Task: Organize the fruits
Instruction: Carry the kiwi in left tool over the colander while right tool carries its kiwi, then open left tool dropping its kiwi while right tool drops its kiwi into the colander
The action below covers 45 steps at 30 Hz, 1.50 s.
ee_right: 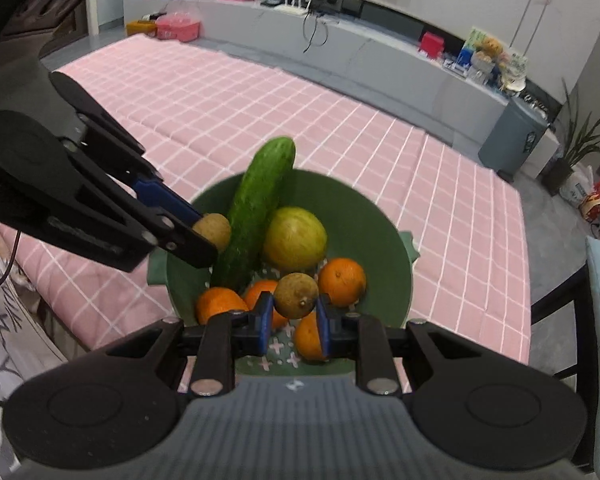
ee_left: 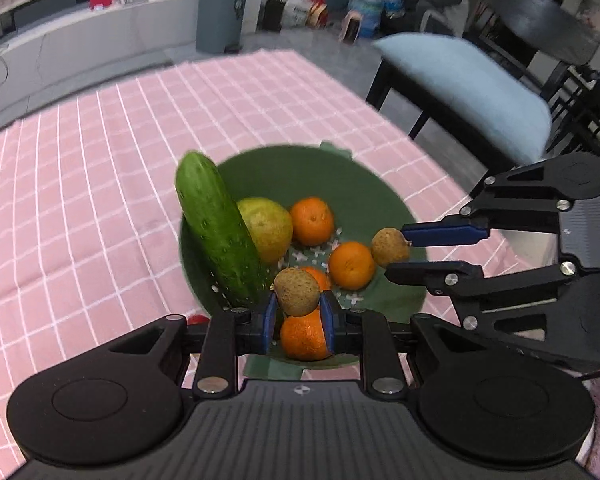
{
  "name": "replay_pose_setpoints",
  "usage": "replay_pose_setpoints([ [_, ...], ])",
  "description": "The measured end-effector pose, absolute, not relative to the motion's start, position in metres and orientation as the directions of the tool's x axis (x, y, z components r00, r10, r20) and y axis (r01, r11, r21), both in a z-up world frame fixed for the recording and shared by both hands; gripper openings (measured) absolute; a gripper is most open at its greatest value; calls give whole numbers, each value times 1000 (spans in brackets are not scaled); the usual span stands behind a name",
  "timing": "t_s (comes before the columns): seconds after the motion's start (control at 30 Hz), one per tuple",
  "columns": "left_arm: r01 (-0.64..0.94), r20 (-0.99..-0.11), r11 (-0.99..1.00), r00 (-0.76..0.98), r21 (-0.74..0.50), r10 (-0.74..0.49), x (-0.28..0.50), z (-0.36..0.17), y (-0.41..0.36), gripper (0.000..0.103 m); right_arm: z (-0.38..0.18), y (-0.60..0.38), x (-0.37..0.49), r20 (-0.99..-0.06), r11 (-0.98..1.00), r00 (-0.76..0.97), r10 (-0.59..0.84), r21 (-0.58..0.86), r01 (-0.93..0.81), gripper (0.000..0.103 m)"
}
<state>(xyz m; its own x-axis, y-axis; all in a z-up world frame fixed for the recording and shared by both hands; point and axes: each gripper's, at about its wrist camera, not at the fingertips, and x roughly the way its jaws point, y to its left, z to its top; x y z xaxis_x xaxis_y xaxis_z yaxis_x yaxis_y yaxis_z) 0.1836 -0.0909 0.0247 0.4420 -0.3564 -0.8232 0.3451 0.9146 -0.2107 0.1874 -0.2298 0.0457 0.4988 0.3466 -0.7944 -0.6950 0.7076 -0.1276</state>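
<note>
A table draped in a pink cloth with a white grid pattern (ee_left: 80,184) is filling most of both views, its far edge running toward a grey floor. A round dark-green plastic colander bowl with small side handles (ee_left: 300,172) is sitting directly on the cloth, near the table's front edge in the left wrist view. The same bowl (ee_right: 364,216) is showing in the right wrist view, with the pink cloth (ee_right: 228,100) stretching away behind it and creasing in a few long folds. A small red object (ee_left: 197,319) is peeking out on the cloth just beside the bowl's near-left rim; what it is cannot be told.
</note>
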Motion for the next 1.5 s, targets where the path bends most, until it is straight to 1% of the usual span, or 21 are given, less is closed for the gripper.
replay_pose_setpoints([
  [0.2,313,-861,926,388,-214,-330,196,5,-100,26,29,-227,206,-845,685,420,330,-91,-722,19],
  [0.37,328,-872,920,360,-214,-331,202,-3,-105,26,17,-226,222,-886,691,331,324,-17,-722,19],
  [0.7,331,-879,917,337,-225,-337,208,-10,-108,26,-1,-218,235,-926,691,228,300,47,-721,19],
  [0.97,329,-884,915,319,-234,-341,210,-11,-106,26,-6,-217,237,-942,696,197,272,51,-716,19],
  [1.0,328,-884,915,320,-235,-341,210,-11,-106,29,-5,-216,236,-942,697,201,271,48,-715,20],
  [1.03,329,-883,914,319,-236,-343,210,-11,-106,34,-4,-216,236,-941,699,203,269,46,-714,21],
  [1.13,344,-875,908,330,-238,-354,205,-7,-106,43,-1,-214,234,-939,700,214,269,39,-713,29],
  [1.33,367,-850,904,384,-219,-362,191,11,-102,44,17,-211,223,-920,700,292,260,-29,-713,40],
  [1.5,372,-824,904,429,-212,-370,178,31,-91,44,32,-208,211,-887,700,375,268,-89,-709,42],
])
